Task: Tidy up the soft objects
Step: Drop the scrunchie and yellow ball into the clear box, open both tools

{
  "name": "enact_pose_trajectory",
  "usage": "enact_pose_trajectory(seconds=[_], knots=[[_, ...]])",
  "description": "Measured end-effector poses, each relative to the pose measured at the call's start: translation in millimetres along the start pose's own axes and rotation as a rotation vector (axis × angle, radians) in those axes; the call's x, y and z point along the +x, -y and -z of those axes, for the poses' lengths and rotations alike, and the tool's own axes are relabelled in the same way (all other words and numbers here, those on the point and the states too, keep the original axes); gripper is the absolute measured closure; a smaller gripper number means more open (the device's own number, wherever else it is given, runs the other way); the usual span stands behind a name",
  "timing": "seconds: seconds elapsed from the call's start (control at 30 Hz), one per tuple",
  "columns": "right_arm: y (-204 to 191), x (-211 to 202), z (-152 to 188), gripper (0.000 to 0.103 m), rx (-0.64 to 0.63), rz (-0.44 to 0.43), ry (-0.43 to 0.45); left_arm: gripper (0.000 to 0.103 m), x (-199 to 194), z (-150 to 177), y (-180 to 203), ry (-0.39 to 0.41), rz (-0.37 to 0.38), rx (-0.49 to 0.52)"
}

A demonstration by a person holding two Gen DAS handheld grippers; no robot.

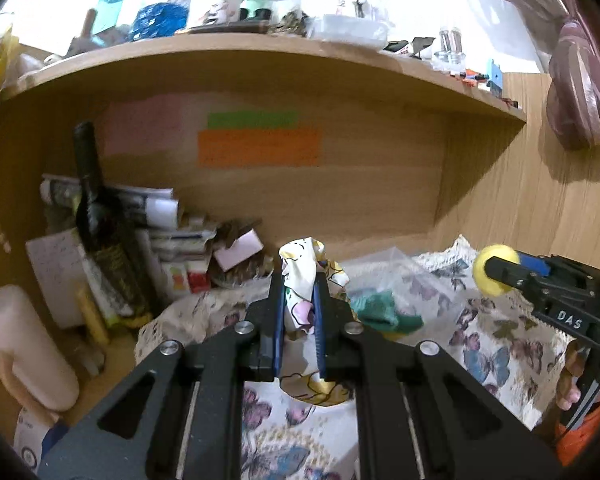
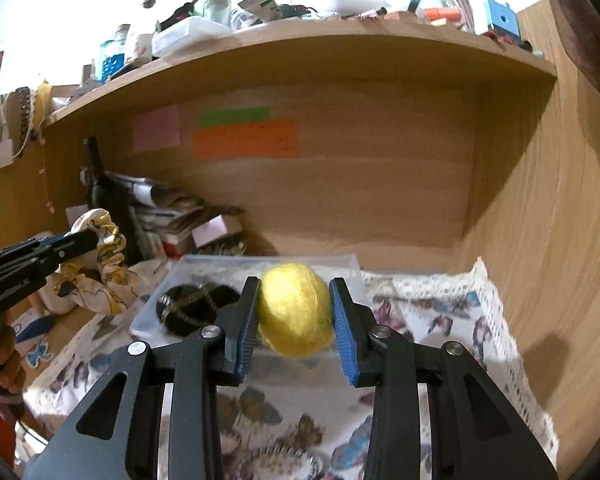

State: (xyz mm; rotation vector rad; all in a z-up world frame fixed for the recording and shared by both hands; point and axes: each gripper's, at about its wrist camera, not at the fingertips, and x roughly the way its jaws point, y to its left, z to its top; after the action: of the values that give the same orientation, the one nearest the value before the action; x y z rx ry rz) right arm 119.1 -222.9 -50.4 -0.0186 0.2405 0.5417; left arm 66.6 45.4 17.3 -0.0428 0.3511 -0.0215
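Observation:
My left gripper is shut on a white and yellow floral scrunchie and holds it above the butterfly-print cloth. It also shows at the left of the right wrist view, with the scrunchie hanging from it. My right gripper is shut on a fuzzy yellow ball above a clear plastic bag. That ball shows in the left wrist view at the right. A dark plaid soft piece lies in the bag, and a green cloth shows there in the left wrist view.
A dark wine bottle stands at the left beside stacked papers and boxes. A cream cylinder lies at the near left. The wooden desk back wall carries coloured sticky notes. A cluttered shelf runs overhead. A wooden side wall is on the right.

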Motion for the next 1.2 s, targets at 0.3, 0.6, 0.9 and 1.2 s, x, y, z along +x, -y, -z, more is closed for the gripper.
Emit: enact_pose_trajectory(seconds=[0.3, 0.6, 0.9, 1.2], knots=[[0.0, 34.8, -15.2, 0.071, -0.026, 0.02, -0.041, 0.091, 45.3, -16.7, 16.0, -0.055, 0.051, 0.0], [4.8, 79.7, -0.6, 0.071, -0.013, 0.016, -0.148, 0.091, 98.1, -1.1, 25.3, -0.172, 0.057, 0.023], [3.4, 114.7, 18.7, 0.071, -0.046, 0.044, -0.262, 0.091, 135.6, 21.2, 25.3, -0.284, 0.052, 0.032], [-0.5, 118.1, 19.3, 0.068, -0.079, 0.068, -0.269, 0.066, 133.4, 22.2, 22.1, -0.297, 0.05, 0.025]])
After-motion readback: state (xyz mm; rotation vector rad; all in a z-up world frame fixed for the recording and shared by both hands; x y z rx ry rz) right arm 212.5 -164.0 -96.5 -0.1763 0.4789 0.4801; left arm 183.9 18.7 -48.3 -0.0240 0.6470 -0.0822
